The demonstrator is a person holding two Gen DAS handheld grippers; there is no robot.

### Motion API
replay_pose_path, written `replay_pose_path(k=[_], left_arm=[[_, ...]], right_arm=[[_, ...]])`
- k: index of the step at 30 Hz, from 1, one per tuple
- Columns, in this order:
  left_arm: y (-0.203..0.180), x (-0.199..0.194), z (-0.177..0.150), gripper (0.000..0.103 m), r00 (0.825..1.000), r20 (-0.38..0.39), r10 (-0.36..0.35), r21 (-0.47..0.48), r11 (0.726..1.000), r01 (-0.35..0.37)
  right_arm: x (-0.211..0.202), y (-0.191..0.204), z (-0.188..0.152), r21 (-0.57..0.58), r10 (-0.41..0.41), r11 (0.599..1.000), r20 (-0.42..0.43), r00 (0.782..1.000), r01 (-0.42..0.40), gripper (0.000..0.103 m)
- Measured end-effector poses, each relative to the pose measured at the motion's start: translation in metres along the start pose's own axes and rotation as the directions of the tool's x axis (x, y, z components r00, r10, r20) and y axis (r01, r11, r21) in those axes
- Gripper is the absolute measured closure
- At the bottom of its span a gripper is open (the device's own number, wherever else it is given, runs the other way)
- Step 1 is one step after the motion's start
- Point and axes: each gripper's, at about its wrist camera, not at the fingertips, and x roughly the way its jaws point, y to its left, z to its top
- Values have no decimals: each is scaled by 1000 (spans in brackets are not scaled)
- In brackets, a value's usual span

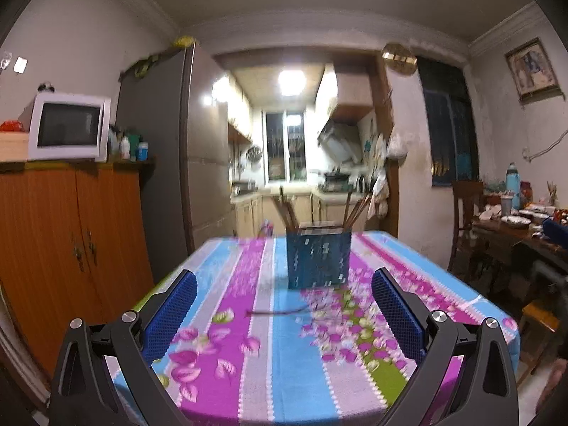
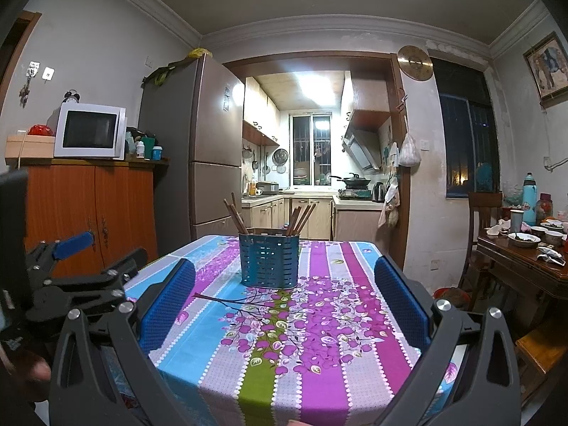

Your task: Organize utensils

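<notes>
1 holder, approx 8 chopsticks, 2 clusters

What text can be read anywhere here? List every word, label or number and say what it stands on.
None can be read.
Sticker on the fridge door: too small.
Blue bottle label: too small.
Wall clock face: numerals not legible.
Blue utensil holder: no print visible.
</notes>
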Motion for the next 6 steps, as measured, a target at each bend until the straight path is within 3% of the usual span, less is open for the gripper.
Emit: replay_pose_path(k=[6], left_arm=[[3, 10, -4, 5, 999, -51, 4, -15, 1000, -5]], right_arm=[[6, 0, -2, -5, 6, 1000, -13, 1000, -6, 5]])
